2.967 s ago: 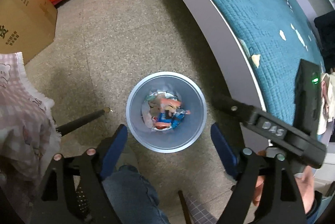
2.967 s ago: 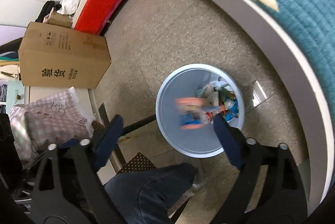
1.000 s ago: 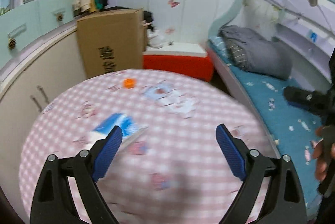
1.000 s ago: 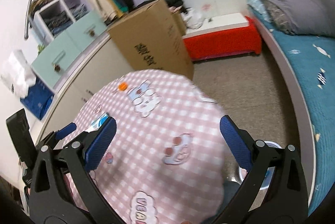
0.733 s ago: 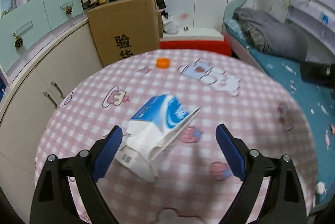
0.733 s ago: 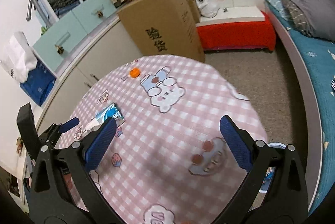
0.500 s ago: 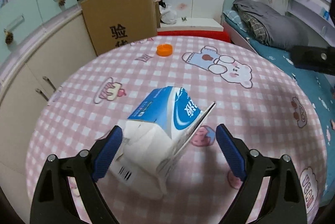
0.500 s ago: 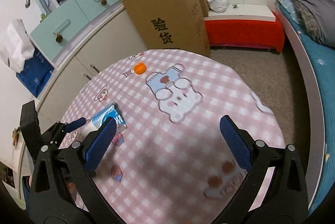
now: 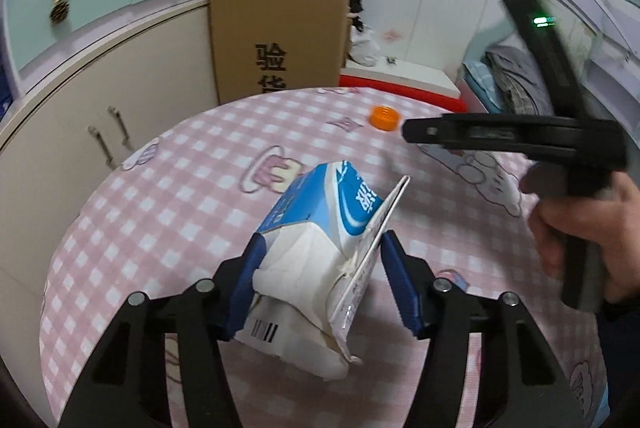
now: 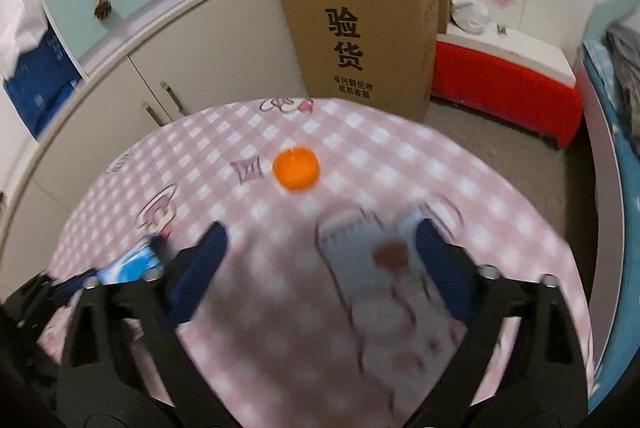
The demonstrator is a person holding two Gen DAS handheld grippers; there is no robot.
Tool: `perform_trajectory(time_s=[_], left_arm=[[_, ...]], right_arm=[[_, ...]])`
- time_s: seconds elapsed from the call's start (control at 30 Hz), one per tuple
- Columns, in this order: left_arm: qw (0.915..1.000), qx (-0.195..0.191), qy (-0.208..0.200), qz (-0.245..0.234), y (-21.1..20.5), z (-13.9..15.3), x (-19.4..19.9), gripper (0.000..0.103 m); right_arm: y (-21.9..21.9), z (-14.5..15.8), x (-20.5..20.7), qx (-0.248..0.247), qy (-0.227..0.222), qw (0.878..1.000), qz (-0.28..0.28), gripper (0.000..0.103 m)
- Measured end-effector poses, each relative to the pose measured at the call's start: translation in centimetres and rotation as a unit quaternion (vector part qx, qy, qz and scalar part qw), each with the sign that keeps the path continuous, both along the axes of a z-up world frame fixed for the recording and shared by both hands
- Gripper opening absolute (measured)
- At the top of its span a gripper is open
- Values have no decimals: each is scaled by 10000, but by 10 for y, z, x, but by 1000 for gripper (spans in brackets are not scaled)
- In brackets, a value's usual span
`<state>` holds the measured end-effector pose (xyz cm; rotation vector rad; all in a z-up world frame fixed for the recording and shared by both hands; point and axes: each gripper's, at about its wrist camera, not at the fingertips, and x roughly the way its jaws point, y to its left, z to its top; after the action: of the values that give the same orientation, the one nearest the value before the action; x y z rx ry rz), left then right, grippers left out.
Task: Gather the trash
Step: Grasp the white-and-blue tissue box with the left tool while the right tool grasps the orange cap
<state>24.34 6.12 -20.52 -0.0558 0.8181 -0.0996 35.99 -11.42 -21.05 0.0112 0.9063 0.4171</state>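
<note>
While the left gripper (image 9: pixel 320 282) straddles the crushed milk carton (image 9: pixel 320 248) at the near-left part of the bench (image 9: pixel 180 187), its blue fingers (image 9: pixel 394 282) are spread either side of the box. The left pad looks to be touching the carton's white flank; the right pad stands just beside the torn flap, whether touching I cannot tell, so call it bracketed, not yet pinched. The carton lies on its side, long axis running from the gripper's near left up toward the far right, blue printed end pointing away, barcode end closest to the wrist. That axis sits roughly along the fingers, so squeezing across the narrow width looks like the natural bite, and a soft, dented box may well fold further under it.

Moving right: an orange bottle cap (image 10: pixel 296 167) sits alone toward the far edge of the bench, well apart from the carton. The right gripper (image 10: pixel 320 260) hovers above the bench with fingers spread wide and nothing between them, and the cap lies straight ahead of it, slightly left of centre. My read is that the right hand is far nearer the cap, the left owns the carton. A cardboard box (image 10: pixel 360 15) stands on the floor beyond the far edge.
</note>
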Motion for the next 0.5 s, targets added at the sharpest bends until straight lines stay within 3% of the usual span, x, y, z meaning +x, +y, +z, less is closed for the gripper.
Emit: perform_trajectory(time_s=[0.2,0.27,0.3,0.5], left_arm=[[9998,189,-16,54,-1,-1,5,63],[9997,237,6,40,-2,-2,8,64],[9997,245,5,40,-2,-3,11,64],[9999,135,-5,52,-2,-3,17,54]], right_arm=[[26,-7,27,-353,-140,9992,92,63],[33,-7,25,-579,-283,9978,183,37],[34,-7,24,-633,-328,9972,221,32],[20,-5,10,-325,-324,9985,296,29]])
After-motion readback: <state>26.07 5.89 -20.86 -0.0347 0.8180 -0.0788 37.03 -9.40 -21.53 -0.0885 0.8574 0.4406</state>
